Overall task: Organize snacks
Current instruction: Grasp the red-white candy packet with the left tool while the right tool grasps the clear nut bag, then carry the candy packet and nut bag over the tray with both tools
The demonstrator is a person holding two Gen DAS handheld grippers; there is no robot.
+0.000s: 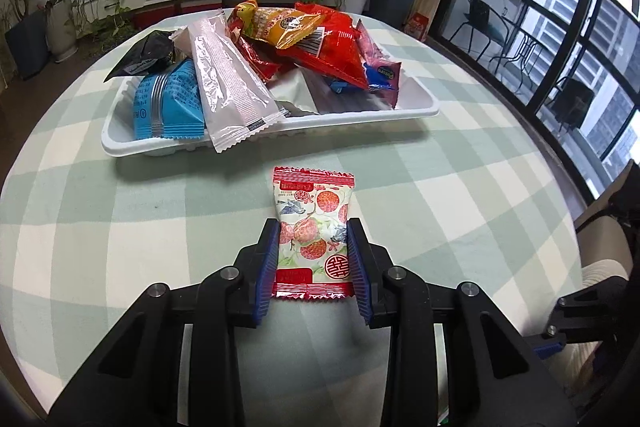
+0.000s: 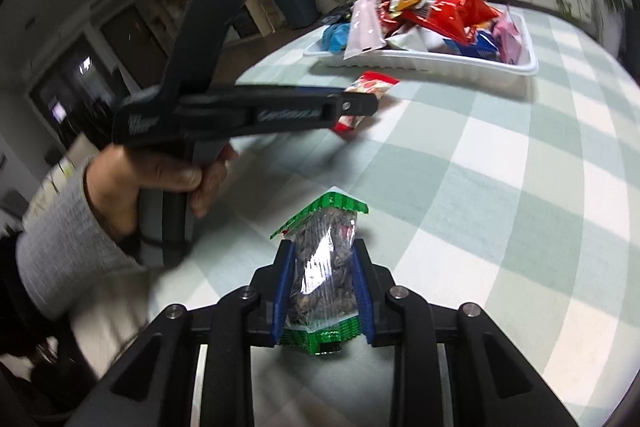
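Observation:
A white snack packet with red lychee print (image 1: 314,199) lies flat on the checked tablecloth in front of the tray. My left gripper (image 1: 312,227) has its blue pads (image 1: 269,259) against the packet's two long sides, shut on it. In the right wrist view that packet (image 2: 374,83) shows past the left gripper (image 2: 360,105), which a hand (image 2: 160,179) holds. My right gripper (image 2: 323,247) is shut on a clear packet of dark pieces with green ends (image 2: 324,279), squeezed narrow between the pads just above the table.
A white tray (image 1: 280,131) at the table's far side is piled with several snack packets: blue, pale pink, red, yellow, black. The tray (image 2: 420,61) also appears in the right wrist view. Potted plants and a TV shelf stand beyond the table; windows on the right.

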